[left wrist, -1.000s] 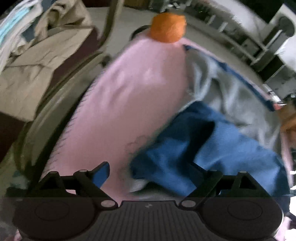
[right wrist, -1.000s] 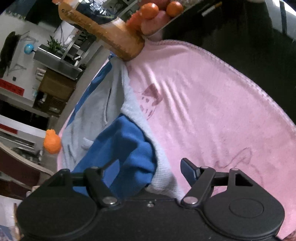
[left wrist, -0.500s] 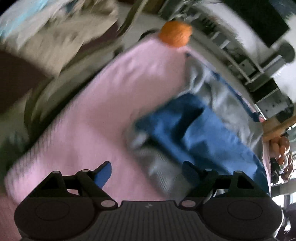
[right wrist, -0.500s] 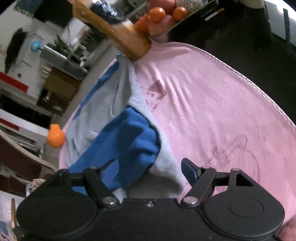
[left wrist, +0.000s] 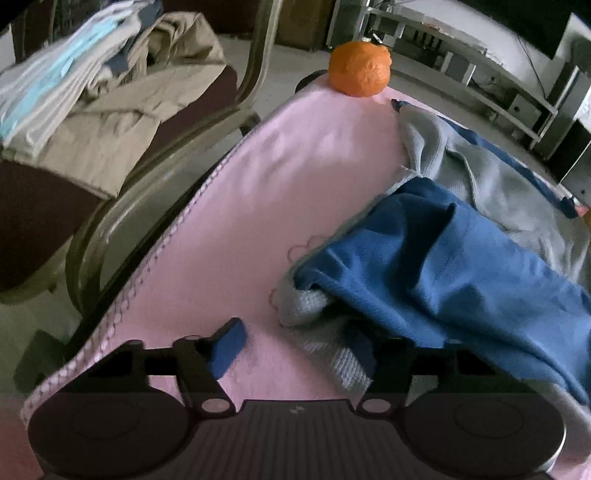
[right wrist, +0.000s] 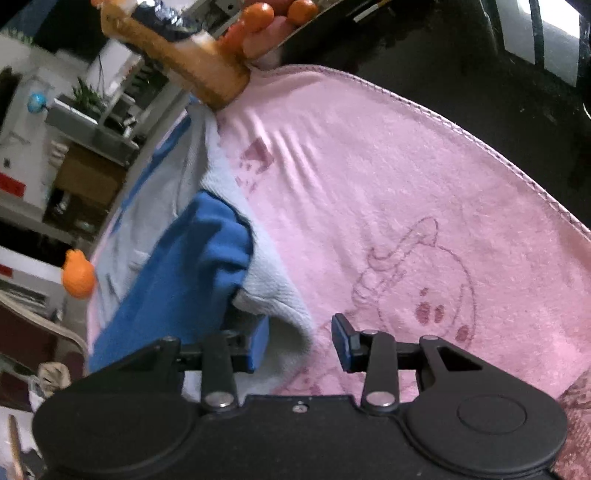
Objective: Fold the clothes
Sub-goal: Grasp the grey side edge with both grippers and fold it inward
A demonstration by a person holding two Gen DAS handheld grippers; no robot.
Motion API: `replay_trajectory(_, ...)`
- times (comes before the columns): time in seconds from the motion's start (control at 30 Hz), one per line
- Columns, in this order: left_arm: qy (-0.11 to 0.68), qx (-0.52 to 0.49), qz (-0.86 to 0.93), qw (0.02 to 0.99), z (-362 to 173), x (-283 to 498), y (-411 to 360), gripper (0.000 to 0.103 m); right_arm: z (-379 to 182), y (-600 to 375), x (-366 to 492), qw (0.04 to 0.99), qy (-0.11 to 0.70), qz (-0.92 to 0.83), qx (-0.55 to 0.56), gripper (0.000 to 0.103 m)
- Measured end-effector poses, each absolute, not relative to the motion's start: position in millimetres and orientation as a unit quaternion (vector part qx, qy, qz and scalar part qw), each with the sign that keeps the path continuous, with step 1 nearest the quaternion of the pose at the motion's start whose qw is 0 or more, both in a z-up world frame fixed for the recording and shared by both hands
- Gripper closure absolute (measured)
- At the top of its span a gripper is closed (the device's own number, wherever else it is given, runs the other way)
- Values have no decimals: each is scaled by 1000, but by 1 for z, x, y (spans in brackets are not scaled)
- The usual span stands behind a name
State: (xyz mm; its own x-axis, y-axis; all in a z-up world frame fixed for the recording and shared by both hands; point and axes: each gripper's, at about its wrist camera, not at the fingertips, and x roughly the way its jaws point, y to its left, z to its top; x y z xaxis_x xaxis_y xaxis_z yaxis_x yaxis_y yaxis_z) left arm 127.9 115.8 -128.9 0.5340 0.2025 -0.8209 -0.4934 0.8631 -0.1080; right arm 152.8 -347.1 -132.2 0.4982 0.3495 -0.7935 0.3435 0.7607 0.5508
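A blue garment with a grey fleecy inside (left wrist: 443,258) lies crumpled on a pink towel (left wrist: 240,221) that covers the table. My left gripper (left wrist: 295,350) is low over the garment's near corner. Its jaws are closing; the grey knit cuff (left wrist: 332,354) covers the right finger, and the left pad (left wrist: 229,347) stands apart on bare towel. In the right wrist view the same garment (right wrist: 192,266) sits to the left. My right gripper (right wrist: 300,345) straddles its grey hem (right wrist: 284,306), jaws closing, with the right pad (right wrist: 341,343) clear of the cloth.
An orange (left wrist: 360,68) rests at the towel's far end. A chair piled with beige and striped clothes (left wrist: 110,110) stands left of the table. A brown wooden object (right wrist: 192,66) and small fruits (right wrist: 258,14) sit at the towel's far edge, with dark tabletop (right wrist: 480,92) beyond.
Both grippers have come forward and down onto the garment's near edge. Their jaws have narrowed, and grey hem now lies between each pair of fingers.
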Motion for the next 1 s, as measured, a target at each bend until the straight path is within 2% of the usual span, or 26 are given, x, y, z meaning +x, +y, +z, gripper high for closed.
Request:
replay_trajectory(0.03,437,-149,203,864,-129,129,112,60,-134,-346,154,794,504,1,340,66)
replay_trajectory(0.1,436,-118,201,869,-129,133,105,63,-134,-340,156,802,506,1,318,67)
replay_trajectory(0.3,426,-32,194,883,-132,142,85,65,-131,-307,162,850,481,5,217,67)
replay_trajectory(0.37,421,-34,192,886,-129,141,84,83,-131,-292,162,867,472,4,161,68)
replay_trajectory(0.43,416,-35,190,888,-126,140,82,90,-131,-273,161,882,464,-7,84,94)
replay_trajectory(0.5,410,-56,190,890,-116,137,85,91,-127,-266,159,889,454,-11,59,97)
replay_trajectory(0.53,405,-72,189,892,-109,134,87,91,-122,-267,158,891,449,-12,65,97)
replay_trajectory(0.77,368,-153,142,906,-37,115,94,91,-57,-319,146,862,409,16,298,98)
replay_trajectory(1.0,357,-201,128,903,-4,80,104,91,-7,-332,127,874,374,22,310,98)
